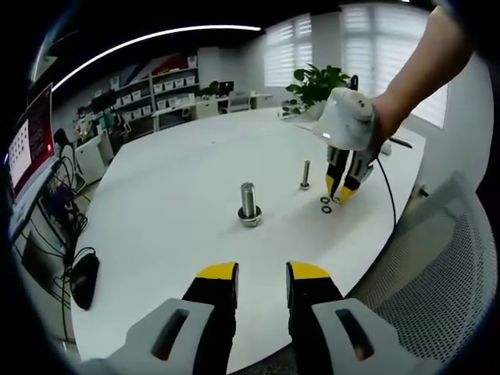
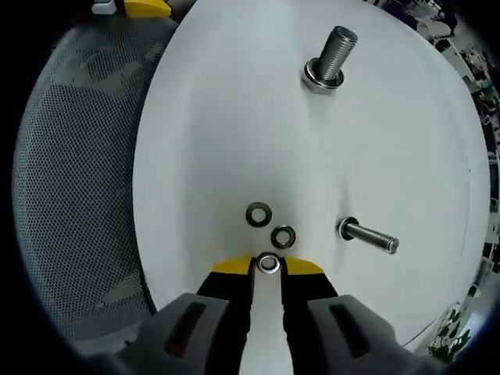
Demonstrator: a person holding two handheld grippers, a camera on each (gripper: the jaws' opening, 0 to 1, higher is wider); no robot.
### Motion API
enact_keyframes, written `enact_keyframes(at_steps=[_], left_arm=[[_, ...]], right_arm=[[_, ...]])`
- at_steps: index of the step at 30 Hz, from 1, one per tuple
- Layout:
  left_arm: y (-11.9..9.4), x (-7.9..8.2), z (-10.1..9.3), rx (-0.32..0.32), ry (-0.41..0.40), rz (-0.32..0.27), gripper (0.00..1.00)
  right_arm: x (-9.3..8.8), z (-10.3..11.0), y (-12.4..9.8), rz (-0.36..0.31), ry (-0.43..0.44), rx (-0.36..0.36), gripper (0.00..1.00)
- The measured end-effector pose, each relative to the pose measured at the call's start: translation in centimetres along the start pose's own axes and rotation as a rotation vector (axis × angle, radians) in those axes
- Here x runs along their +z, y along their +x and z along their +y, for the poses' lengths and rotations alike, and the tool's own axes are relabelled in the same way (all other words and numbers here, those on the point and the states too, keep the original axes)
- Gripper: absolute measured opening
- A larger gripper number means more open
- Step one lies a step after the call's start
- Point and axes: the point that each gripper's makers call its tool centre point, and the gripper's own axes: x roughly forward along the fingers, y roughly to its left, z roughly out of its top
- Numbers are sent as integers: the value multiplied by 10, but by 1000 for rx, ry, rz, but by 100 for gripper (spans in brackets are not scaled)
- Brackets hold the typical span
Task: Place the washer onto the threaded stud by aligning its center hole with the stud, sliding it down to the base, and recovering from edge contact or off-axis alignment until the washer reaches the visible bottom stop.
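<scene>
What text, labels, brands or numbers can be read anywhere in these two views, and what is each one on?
None can be read.
The monitor at the left of the left gripper view shows a red window with rows of small white marks, too small and blurred to read.
The shelf boxes in the background are too far off to show any lettering.
The large stud, small stud, washers and both grippers carry no visible markings.

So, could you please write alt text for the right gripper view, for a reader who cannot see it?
The right tongs, yellow-tipped, close around a small washer on a white table. Two more washers lie just beyond, with a thin threaded stud to one side and a thicker one farther off.
</scene>
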Motion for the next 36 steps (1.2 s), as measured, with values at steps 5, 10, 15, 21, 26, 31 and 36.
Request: enact_keyframes(at_steps=[5,10,15,21,26,31,36], left_arm=[[0,0,0,1,-2,0,22],[0,1,0,1,2,-6,22],[-1,1,0,1,2,-9,22],[-1,1,0,1,3,-4,22],[0,0,0,0,2,-2,22],[-1,0,0,-1,2,-1,22],[-1,0,0,-1,2,-1,22]], right_arm=[[-2,-2,-1,-34,50,2,15],[-1,-3,1,-56,111,-16,15],[-1,-3,0,-80,160,-18,15],[-2,-1,-1,-105,174,-16,14],[-2,-2,-1,-138,201,-12,14],[-3,-4,-2,-170,254,1,13],[-1,-3,-14,-212,301,63,2]])
